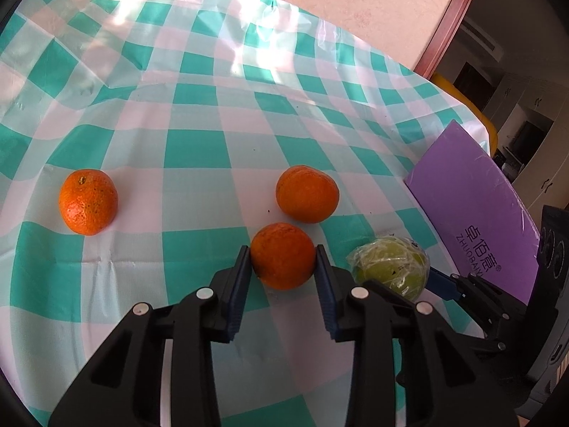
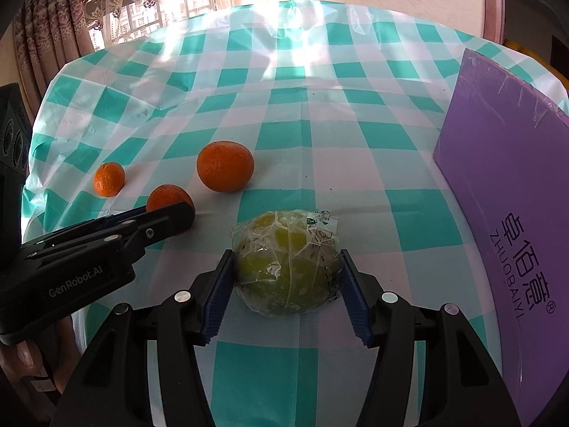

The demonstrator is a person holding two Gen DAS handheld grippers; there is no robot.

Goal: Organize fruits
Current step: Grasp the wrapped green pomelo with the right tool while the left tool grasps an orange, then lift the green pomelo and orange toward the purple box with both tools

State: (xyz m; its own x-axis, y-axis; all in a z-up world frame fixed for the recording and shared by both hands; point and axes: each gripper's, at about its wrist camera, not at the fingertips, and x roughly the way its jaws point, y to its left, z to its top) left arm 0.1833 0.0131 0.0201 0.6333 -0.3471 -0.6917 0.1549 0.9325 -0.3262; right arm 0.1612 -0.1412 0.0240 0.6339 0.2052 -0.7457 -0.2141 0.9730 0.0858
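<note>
Three oranges and a green fruit wrapped in clear plastic lie on a teal-and-white checked tablecloth (image 1: 192, 149). My left gripper (image 1: 282, 249) is shut on the nearest orange (image 1: 282, 259), its blue pads pressing both sides; the orange rests on the cloth. The right wrist view shows the same orange (image 2: 165, 195) half hidden behind the left gripper (image 2: 177, 213). My right gripper (image 2: 287, 254) is shut on the wrapped green fruit (image 2: 286, 270), with a pad against each side. This fruit (image 1: 391, 267) lies just right of the held orange.
Two loose oranges sit on the cloth, one at the left (image 1: 88, 202) and one behind the held one (image 1: 307, 193). A purple box (image 2: 505, 192) stands tilted along the table's right edge. Curtains and a window (image 2: 142, 7) are beyond the far edge.
</note>
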